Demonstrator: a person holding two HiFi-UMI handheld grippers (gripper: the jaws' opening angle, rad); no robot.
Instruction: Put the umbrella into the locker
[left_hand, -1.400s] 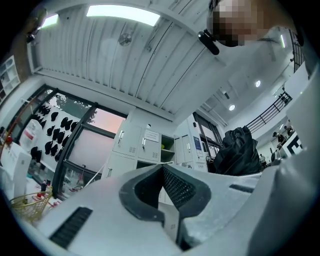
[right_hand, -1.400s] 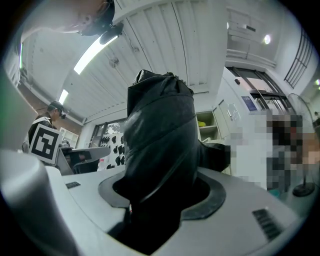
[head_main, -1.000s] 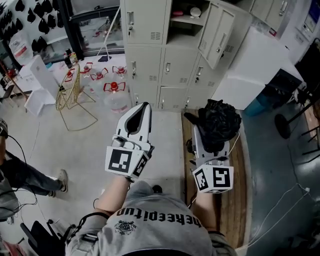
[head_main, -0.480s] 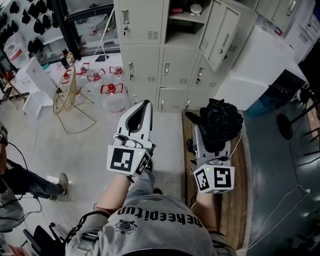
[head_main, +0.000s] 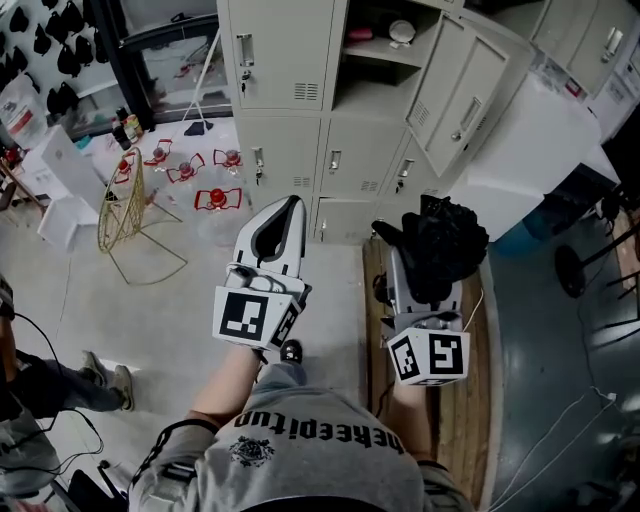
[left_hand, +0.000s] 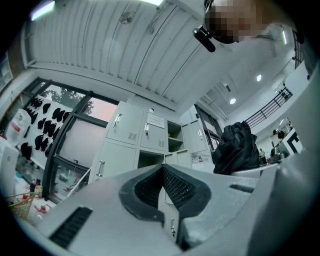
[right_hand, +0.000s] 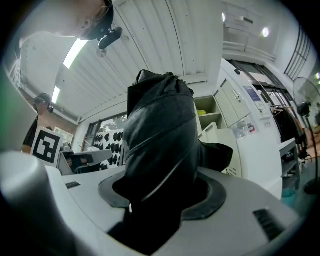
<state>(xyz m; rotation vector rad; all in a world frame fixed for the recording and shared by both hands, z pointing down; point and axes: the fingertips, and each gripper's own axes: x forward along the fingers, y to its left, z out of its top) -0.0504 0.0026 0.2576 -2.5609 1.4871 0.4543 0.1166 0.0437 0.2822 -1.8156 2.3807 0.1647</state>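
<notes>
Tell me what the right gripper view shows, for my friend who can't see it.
The right gripper has its two grey jaws shut on a folded black umbrella, which stands up between them and fills the middle of the picture. Behind it, to the right, is a pale locker with its door open, under a white ribbed ceiling.

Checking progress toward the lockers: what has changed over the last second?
The person has moved nearer the lockers, which sit lower and larger in the head view. Nothing was taken hold of or let go. The right gripper stays shut on the umbrella, the left gripper shut and empty, both held ahead as before.
</notes>
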